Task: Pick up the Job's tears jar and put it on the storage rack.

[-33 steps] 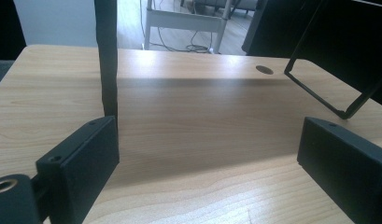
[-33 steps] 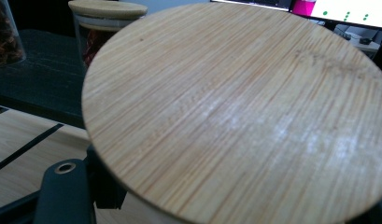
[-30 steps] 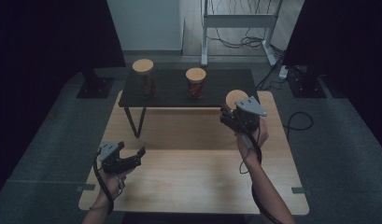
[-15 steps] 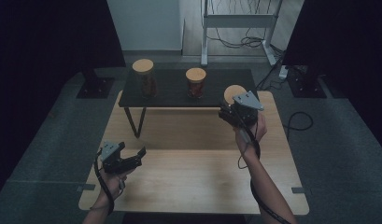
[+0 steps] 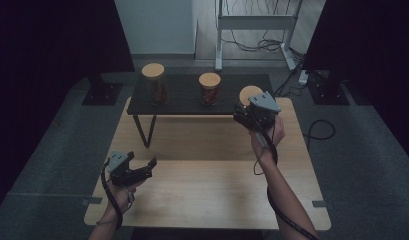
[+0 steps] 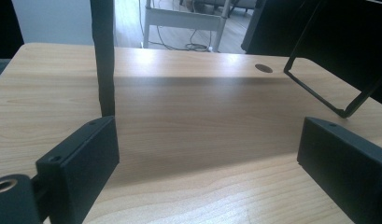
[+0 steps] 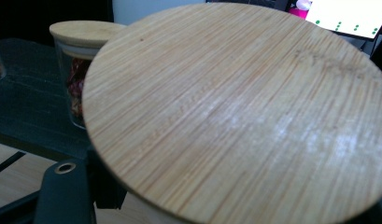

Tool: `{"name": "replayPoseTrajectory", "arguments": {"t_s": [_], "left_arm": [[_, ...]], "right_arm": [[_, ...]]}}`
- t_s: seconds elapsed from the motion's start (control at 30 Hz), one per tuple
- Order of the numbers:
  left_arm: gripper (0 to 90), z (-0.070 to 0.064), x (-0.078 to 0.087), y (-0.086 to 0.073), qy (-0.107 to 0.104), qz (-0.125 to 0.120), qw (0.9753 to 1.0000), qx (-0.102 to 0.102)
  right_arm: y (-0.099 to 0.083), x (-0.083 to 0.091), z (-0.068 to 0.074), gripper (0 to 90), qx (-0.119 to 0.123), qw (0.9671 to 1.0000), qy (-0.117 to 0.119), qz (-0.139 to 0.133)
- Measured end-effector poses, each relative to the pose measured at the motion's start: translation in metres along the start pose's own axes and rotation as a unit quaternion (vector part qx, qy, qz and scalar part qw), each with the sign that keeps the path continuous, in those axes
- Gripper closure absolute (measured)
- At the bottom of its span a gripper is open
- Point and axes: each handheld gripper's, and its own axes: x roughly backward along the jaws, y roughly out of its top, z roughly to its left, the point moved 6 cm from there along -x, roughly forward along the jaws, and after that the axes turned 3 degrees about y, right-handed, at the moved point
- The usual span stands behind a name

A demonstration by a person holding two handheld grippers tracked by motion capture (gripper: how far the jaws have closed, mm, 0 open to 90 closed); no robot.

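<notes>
Right tongs (image 5: 243,116) raised over the far right part of the light wooden table (image 5: 202,200), clamped on a glass jar with a round bamboo lid (image 5: 249,93); in the right gripper view that lid (image 7: 240,112) lies close before the camera, one black jaw showing at lower left. Left tongs (image 5: 151,165) held low over the near left of the table, jaws wide apart with bare wood between them. On the low black side table (image 5: 184,95) behind stand two more bamboo-lidded glass jars (image 5: 154,84) (image 5: 210,88), well apart.
</notes>
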Motion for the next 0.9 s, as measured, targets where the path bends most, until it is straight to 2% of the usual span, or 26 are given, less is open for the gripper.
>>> {"name": "replayPoseTrajectory", "arguments": {"t_s": [0.47, 0.9], "left_arm": [[5.1, 0.003, 0.001, 0.001, 0.003, -0.002, 1.0, 0.004], [5.1, 0.005, 0.001, 0.002, 0.004, -0.002, 1.0, 0.006]], "right_arm": [[0.012, -0.015, 0.0, 25.2, 0.004, 1.0, -0.003, 0.001], [0.012, -0.026, -0.003, 25.2, -0.002, 1.0, -0.007, 0.001]]}}
